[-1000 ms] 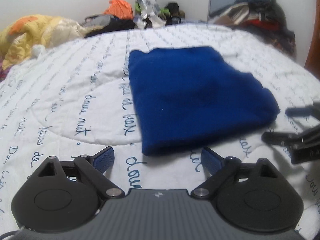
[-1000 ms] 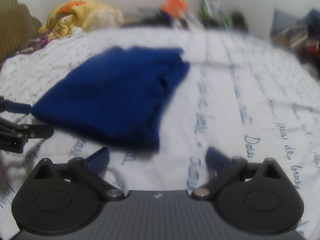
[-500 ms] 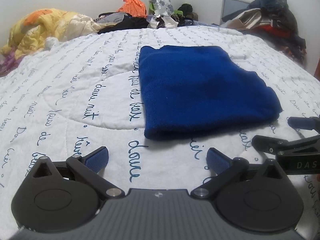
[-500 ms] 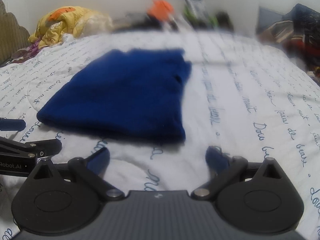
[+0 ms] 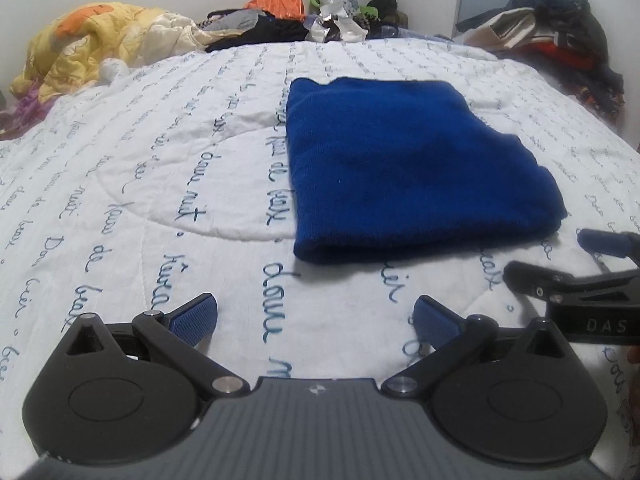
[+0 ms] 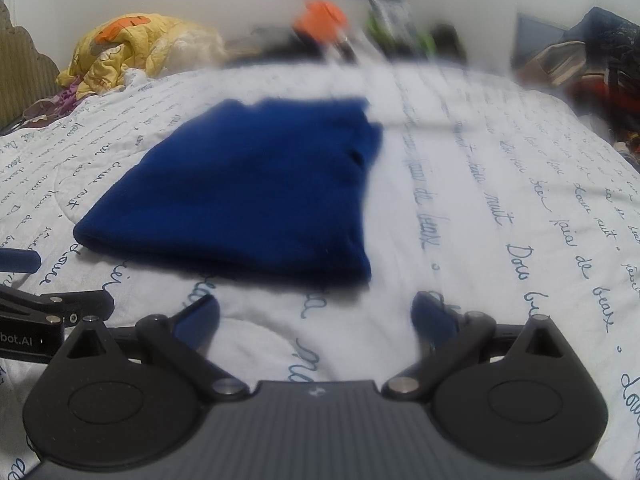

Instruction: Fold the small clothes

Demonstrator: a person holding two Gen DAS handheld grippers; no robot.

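A folded dark blue garment (image 5: pixel 408 164) lies flat on the white quilt (image 5: pixel 168 184) with blue script. It also shows in the right wrist view (image 6: pixel 256 192), blurred. My left gripper (image 5: pixel 316 314) is open and empty, held just in front of the garment's near edge. My right gripper (image 6: pixel 316 314) is open and empty, also short of the near edge. The right gripper shows at the right edge of the left wrist view (image 5: pixel 560 260), and the left gripper at the left edge of the right wrist view (image 6: pixel 48 280).
A yellow blanket (image 5: pixel 92 48) is heaped at the far left of the bed. A pile of clothes and bags (image 5: pixel 304 16) lines the far edge. Dark clothes (image 5: pixel 560 36) are stacked at the far right.
Both grippers have drawn back from the blue garment and now sit side by side in front of it. The garment has not moved. Both stay open.
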